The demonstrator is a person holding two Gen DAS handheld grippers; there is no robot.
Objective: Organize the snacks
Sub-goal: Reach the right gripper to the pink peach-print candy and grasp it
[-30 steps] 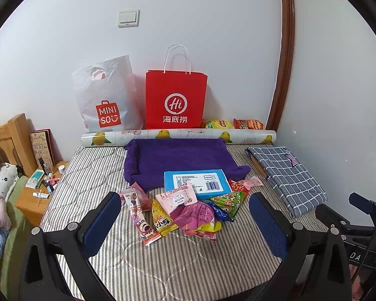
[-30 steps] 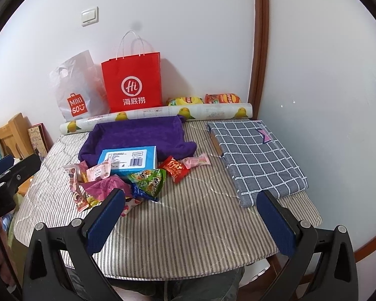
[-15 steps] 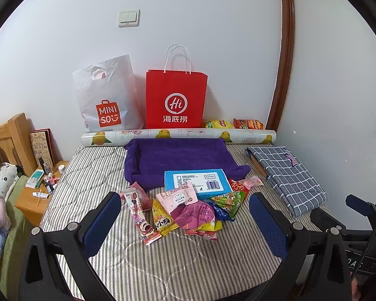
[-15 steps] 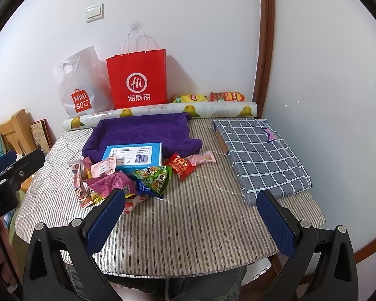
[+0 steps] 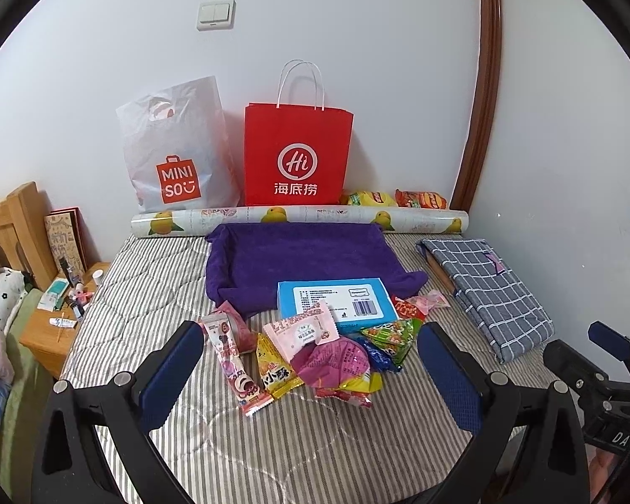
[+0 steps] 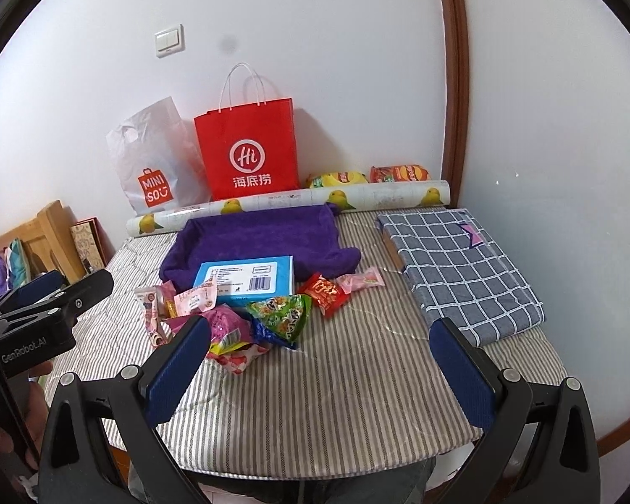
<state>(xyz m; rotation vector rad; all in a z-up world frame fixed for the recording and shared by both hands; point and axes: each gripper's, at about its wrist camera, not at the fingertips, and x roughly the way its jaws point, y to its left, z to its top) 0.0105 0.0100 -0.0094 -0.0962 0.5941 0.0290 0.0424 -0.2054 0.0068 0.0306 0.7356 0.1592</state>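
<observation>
A heap of snack packets (image 5: pixel 315 353) (image 6: pixel 248 315) lies on the striped table top, in front of a blue box (image 5: pixel 336 300) (image 6: pixel 245 279) that rests on a purple cloth (image 5: pixel 302 258) (image 6: pixel 256 239). A red packet (image 6: pixel 323 292) and a pink one (image 6: pixel 363 279) lie to the heap's right. My left gripper (image 5: pixel 311 374) hovers open just before the heap, holding nothing. My right gripper (image 6: pixel 319 365) is open and empty over bare table, right of the heap. Each gripper shows at the edge of the other's view.
A red paper bag (image 5: pixel 298 155) and a white plastic bag (image 5: pixel 176 151) lean on the back wall behind a rolled printed sheet (image 5: pixel 298 216). Two chip bags (image 5: pixel 399 198) lie by the wall. A folded checked cloth (image 5: pixel 487 290) (image 6: pixel 458 264) fills the right side. A bedside table (image 5: pixel 59 323) stands left.
The right gripper has shifted so its view swings right and a little closer to the table. The left gripper has barely moved. Nothing was picked up.
</observation>
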